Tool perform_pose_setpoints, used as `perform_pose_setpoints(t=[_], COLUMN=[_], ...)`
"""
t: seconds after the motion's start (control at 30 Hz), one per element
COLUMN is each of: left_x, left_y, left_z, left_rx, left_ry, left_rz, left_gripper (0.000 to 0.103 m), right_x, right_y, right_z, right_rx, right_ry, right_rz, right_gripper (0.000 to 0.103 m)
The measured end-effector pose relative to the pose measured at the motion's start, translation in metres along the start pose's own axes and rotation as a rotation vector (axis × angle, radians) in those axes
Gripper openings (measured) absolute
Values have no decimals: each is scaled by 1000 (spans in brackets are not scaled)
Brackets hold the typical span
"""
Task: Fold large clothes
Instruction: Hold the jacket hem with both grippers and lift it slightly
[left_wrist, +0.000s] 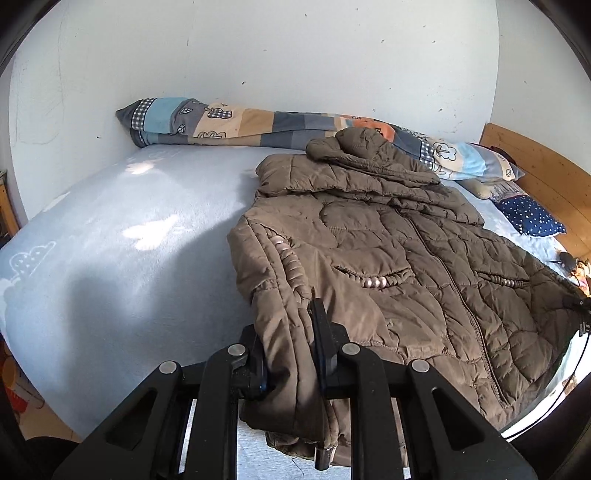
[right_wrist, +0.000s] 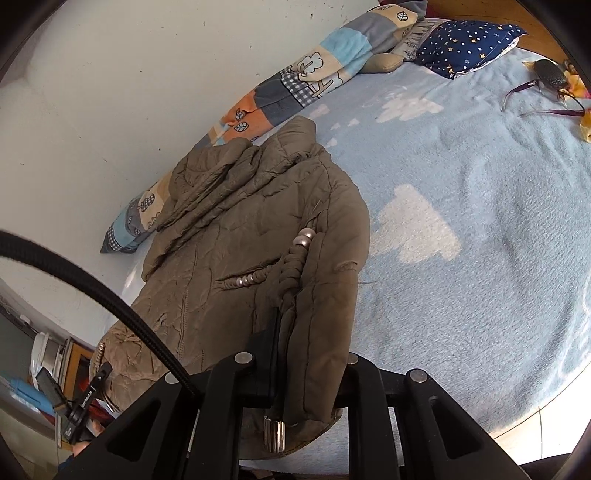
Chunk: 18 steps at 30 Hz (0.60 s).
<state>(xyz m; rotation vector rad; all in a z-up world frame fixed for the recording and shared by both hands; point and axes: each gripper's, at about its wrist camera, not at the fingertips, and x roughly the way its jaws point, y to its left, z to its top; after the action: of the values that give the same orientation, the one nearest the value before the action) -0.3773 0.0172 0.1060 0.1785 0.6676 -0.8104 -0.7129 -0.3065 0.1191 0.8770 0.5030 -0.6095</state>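
Your left gripper (left_wrist: 291, 354) is clamped on the near left hem of a brown quilted jacket (left_wrist: 388, 251), its jaws nearly closed with a thick fold of fabric bunched between them. The jacket lies front up on a pale blue bedsheet (left_wrist: 122, 236), zip shut, hood toward the white wall (left_wrist: 295, 51). A rolled patchwork quilt (left_wrist: 229, 123) runs along that wall behind the hood. To the right, a navy star-print pillow (right_wrist: 465, 44) sits by the wooden headboard (left_wrist: 535, 162). Your right gripper (right_wrist: 310, 369) pinches the jacket's near right hem the same way, jaws almost shut on the padded edge, a beaded drawcord (right_wrist: 295, 258) trailing beside them. Farther right, a pair of sunglasses (right_wrist: 546, 85) rests on the sheet, well apart from the jacket.
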Motion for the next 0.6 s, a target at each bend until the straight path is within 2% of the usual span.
perform_pose_setpoints(t=[0.27,0.6], left_x=[-4,-11], left_y=[3,9], left_z=[4,8], left_rx=[-12,-50], left_ry=[-17,-13], left_rz=[-3,-9], left_gripper=[17,17], right_x=[-12,-24], right_y=[1,9], right_z=[2,5], right_rx=[31,9], right_ry=[-18,-26], right_rz=[57,71], right_gripper=[15,14])
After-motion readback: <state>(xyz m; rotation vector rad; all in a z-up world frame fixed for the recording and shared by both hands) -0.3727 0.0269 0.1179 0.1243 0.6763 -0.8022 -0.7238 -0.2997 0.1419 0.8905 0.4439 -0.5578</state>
